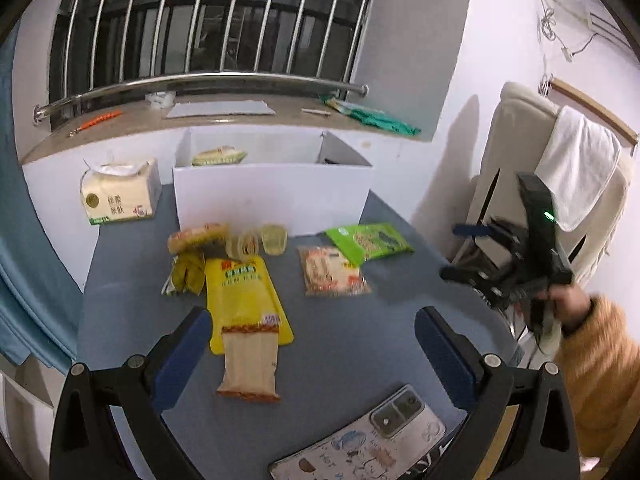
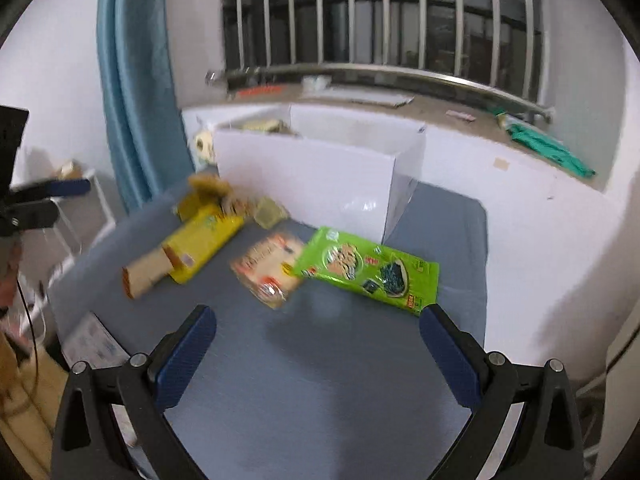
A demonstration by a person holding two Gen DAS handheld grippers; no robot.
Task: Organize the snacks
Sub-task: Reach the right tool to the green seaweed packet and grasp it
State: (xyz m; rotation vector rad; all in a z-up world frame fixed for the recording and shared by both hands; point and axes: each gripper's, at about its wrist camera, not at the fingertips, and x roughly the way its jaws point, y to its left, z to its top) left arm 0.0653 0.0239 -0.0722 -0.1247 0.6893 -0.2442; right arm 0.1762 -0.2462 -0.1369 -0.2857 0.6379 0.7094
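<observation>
Beyond spread fingertips (image 2: 448, 354), green packet (image 2: 366, 270).

A tissue pack (image 1: 119, 192) sits at ten o'clock on the grey-blue surface (image 1: 352, 344), a phone (image 1: 360, 440) at six. A white towel (image 1: 576, 168) drapes a chair at three; a blue curtain (image 2: 136, 92) hangs left.

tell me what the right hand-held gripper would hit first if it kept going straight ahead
Probably the orange-and-white snack packet: it lies nearest the centre line of the open right hand-held gripper, with bare blue table before it. The green seaweed snack bag sits just right of that line. Depth is uncertain in this blurred fisheye view.
</observation>
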